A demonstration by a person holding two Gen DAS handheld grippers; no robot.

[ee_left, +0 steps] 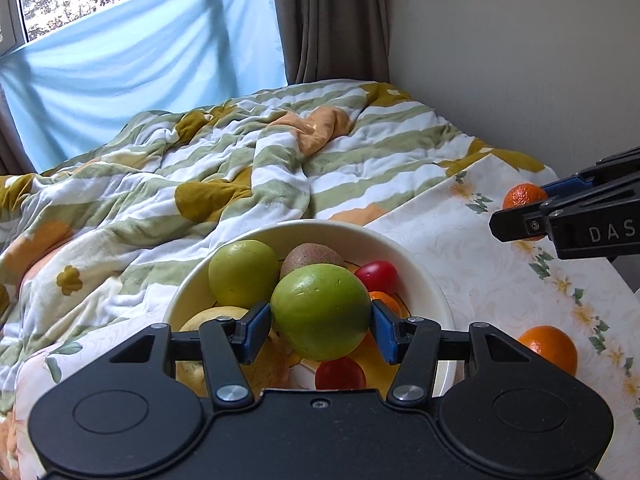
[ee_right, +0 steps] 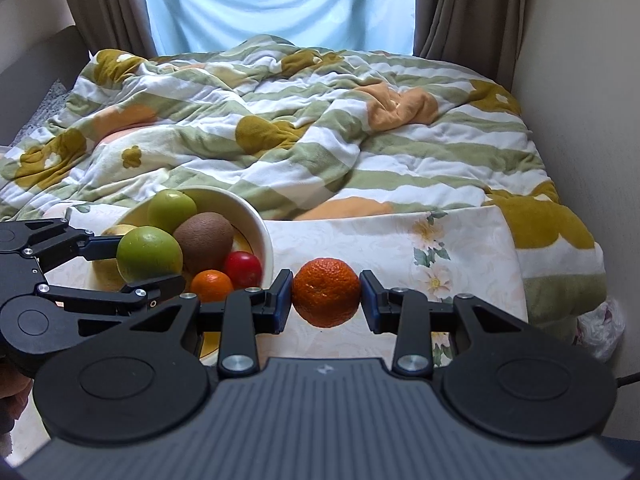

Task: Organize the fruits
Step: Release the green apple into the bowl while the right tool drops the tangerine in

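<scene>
**Ana:** Left wrist view first: the left hand-held gripper [ee_left: 321, 314] is pinching a green apple [ee_left: 320, 312] right above the white bowl [ee_left: 432, 280], which sits on a flowered cloth [ee_left: 480, 272] at the foot of the bed. Below the apple, inside the bowl, lie another green apple [ee_left: 243, 273], a kiwi [ee_left: 310, 257], two red fruits and a small orange one.

**Ben:** And the right hand-held gripper [ee_right: 326, 298]?

**Ana:** Its pads pinch a mandarin [ee_right: 325, 297], just right of the bowl and above the cloth. One more orange [ee_left: 550, 350] lies loose on the cloth, also right of the bowl.

**Ben:** Risks?

**Ana:** The bowl looks crowded. I'd guess an apple let go onto that heap could roll over the rim. The cloth lies over soft bedding, so a nudge on the rim might tip the bowl.
</scene>
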